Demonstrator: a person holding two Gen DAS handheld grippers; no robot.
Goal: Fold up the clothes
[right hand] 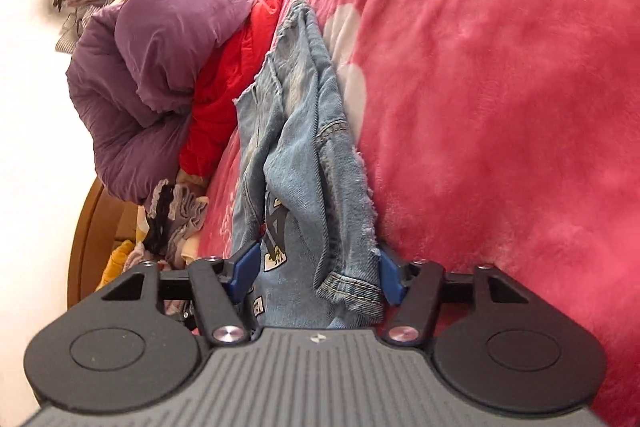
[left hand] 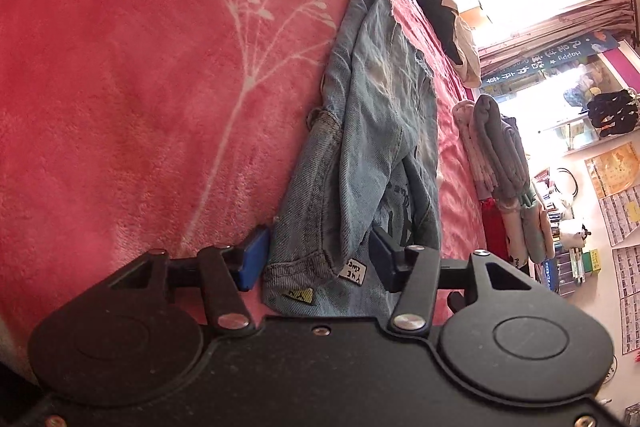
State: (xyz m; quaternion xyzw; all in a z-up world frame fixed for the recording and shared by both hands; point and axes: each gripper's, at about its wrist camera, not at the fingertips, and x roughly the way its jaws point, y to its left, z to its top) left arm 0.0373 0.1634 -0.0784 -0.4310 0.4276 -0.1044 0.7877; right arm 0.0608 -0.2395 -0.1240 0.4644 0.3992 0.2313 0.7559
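On the red blanket [left hand: 120, 87], jeans [left hand: 372, 131] are lying doubled lengthwise, stretching straight ahead; left hand-held gripper [left hand: 316, 259] and right hand-held gripper [right hand: 316, 267] are both straddling the near end, spread wide, neither pinching denim.

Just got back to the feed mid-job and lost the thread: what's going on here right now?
A person is folding a light denim garment on a bed covered by a pink blanket. Both handheld grippers are at it: the left gripper and the right gripper each have their blue fingers spread wide with bunched denim lying between them, so neither is clamped. The garment lies partly doubled over. A stack of folded clothes sits beyond it, and purple bedding is heaped at one end.
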